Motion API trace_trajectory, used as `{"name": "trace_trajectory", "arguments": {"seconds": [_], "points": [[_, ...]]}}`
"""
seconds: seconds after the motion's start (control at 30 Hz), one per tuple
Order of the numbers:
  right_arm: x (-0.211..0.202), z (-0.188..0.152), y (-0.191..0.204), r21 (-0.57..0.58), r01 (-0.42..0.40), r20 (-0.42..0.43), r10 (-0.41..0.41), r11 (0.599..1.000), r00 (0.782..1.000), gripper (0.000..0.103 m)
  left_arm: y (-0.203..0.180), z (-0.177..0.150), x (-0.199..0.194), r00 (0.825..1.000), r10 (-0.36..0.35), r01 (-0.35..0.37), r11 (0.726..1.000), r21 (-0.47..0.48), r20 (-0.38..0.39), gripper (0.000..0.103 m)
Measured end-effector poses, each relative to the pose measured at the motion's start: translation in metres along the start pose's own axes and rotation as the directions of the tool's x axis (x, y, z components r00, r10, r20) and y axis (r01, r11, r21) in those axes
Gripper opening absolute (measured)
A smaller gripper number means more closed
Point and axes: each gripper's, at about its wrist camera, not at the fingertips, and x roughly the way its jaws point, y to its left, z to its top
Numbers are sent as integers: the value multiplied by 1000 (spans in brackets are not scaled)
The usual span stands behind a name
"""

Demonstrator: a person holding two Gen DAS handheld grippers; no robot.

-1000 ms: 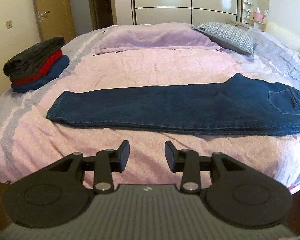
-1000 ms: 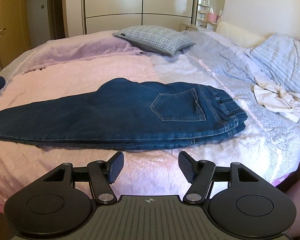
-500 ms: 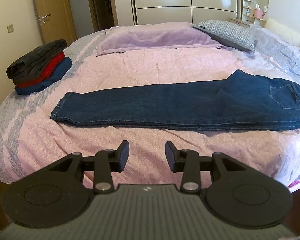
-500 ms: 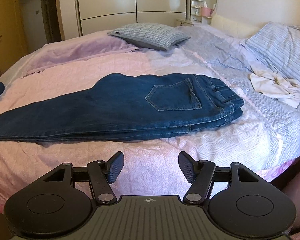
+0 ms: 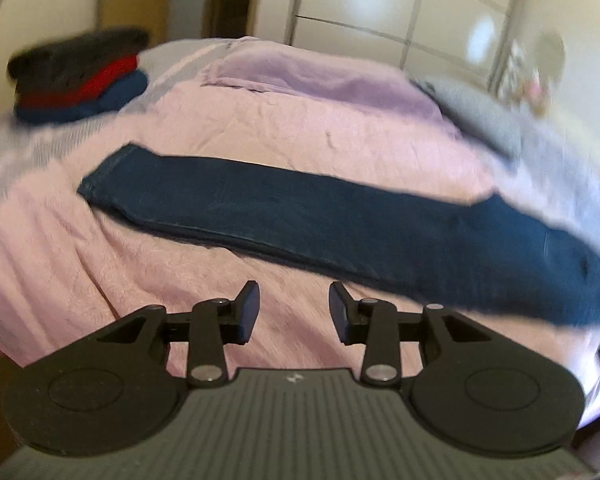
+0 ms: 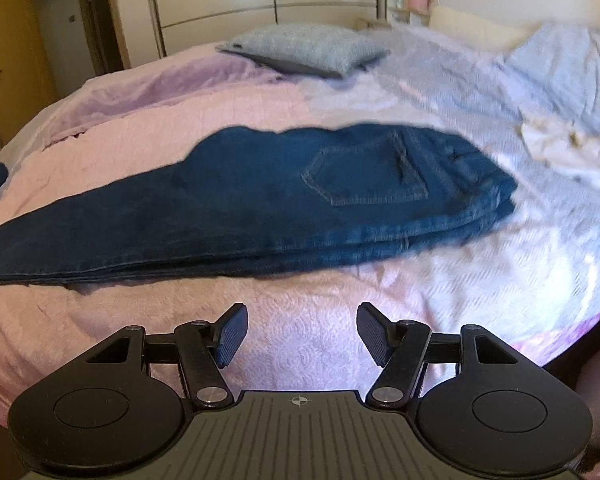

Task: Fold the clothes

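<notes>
left gripper pose: left gripper (image 5: 294, 308) points down over the near edge of the bed (image 5: 80, 264), rolled so the view tilts; picture blurred.
left gripper state: jaws closing, a clear gap between the fingers, only pink cover between them, gripping nothing.
right gripper pose: right gripper (image 6: 298, 332) points down over the bed's near edge, level.
right gripper state: released, fingers wide apart, empty.
jeans: dark blue jeans (image 6: 260, 204) folded lengthwise, lying flat across the pink cover, beyond both grippers and touching neither; leg hems (image 5: 104, 176) lie ahead and left of the left gripper, waist and back pocket (image 6: 364, 176) ahead and slightly right of the right gripper.
around: stack of folded clothes (image 5: 80, 76) at the far left edge; lilac blanket (image 5: 320, 76) and checked pillow (image 6: 308, 50) behind the jeans; crumpled white garment (image 6: 564, 144) to the right.
in the way: bare cover lies between grippers and jeans.
</notes>
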Motion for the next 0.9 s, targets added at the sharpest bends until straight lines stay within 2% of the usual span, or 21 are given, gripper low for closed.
{"name": "trace_trajectory", "arguments": {"seconds": [0.07,0.17,0.23,0.33,0.4,0.5,0.57,0.6,0.67,0.8,0.9], "points": [[10,1,-9,49,-12,-3,12,999,1000,64,26,9,12,1000,-5,6,996,-92,14,18],[20,8,-21,118,-55,37,51,991,998,64,64,25,36,998,50,-43,975,-218,26,17],[28,15,-27,156,-74,62,65,985,996,64,89,35,54,996,82,-72,945,-319,19,18],[42,28,-31,188,-77,75,64,979,995,64,127,39,83,996,82,-80,868,-489,-19,27],[51,35,-34,206,-70,77,55,976,995,64,151,35,98,998,59,-62,790,-610,-26,27],[63,45,-39,236,-58,80,40,970,996,64,174,27,109,1000,12,4,666,-746,17,28],[69,51,-41,253,-51,82,31,966,996,64,184,25,115,999,1,29,611,-791,38,28],[72,53,-42,260,-49,86,28,964,996,64,186,26,117,999,0,36,596,-802,44,28],[75,57,-41,269,-55,99,29,962,995,64,189,27,121,999,2,40,592,-805,51,28],[79,62,-34,254,-77,110,50,964,993,64,186,24,123,997,25,39,608,-793,68,27],[82,62,-27,240,-89,114,63,967,991,64,181,23,123,996,60,19,617,-786,72,21]]}}
